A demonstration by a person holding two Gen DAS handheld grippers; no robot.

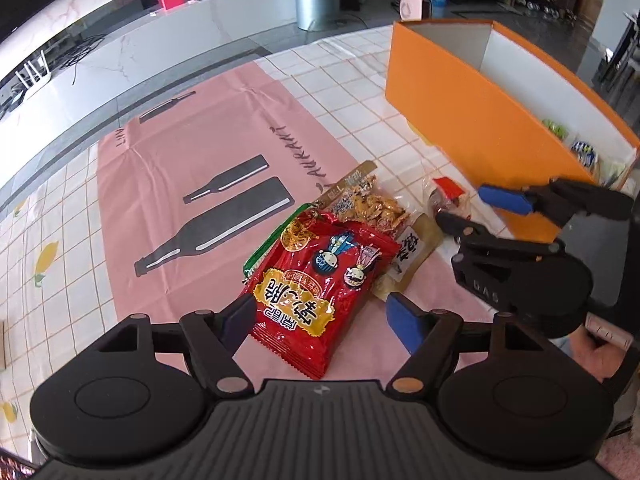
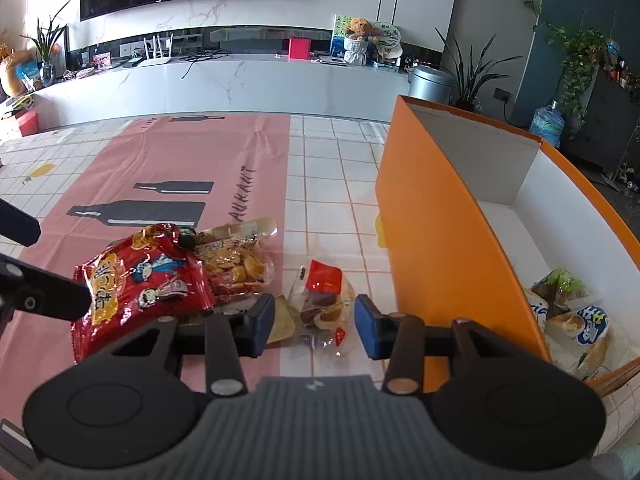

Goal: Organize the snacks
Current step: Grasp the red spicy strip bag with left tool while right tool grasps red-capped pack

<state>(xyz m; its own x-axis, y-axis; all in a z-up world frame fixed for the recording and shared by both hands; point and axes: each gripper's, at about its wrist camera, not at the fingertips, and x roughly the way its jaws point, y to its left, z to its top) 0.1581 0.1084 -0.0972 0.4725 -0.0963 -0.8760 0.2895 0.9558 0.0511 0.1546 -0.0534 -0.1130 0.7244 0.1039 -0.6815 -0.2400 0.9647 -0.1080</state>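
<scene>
A red snack bag (image 1: pixel 320 292) (image 2: pixel 136 284) lies on the pink mat (image 1: pixel 192 168), and my left gripper (image 1: pixel 322 320) stands open around its near end, the pads level with its sides. Behind it lie a clear packet of golden crackers (image 1: pixel 372 208) (image 2: pixel 232 264) and a beige packet (image 1: pixel 408 256). A small clear packet with a red label (image 2: pixel 324 300) (image 1: pixel 448 196) rests on the tiled cloth. My right gripper (image 2: pixel 315 326) (image 1: pixel 476 210) is open astride it, its pads clear of the packet. The orange box (image 2: pixel 432 240) (image 1: pixel 460 120) stands just to the right.
Several snacks (image 2: pixel 572 312) lie in the near end of the orange box; its far end shows bare white floor. The checked tablecloth (image 2: pixel 332 168) runs back to the table edge. A white counter (image 2: pixel 240 84) and a metal bin (image 2: pixel 430 84) stand beyond.
</scene>
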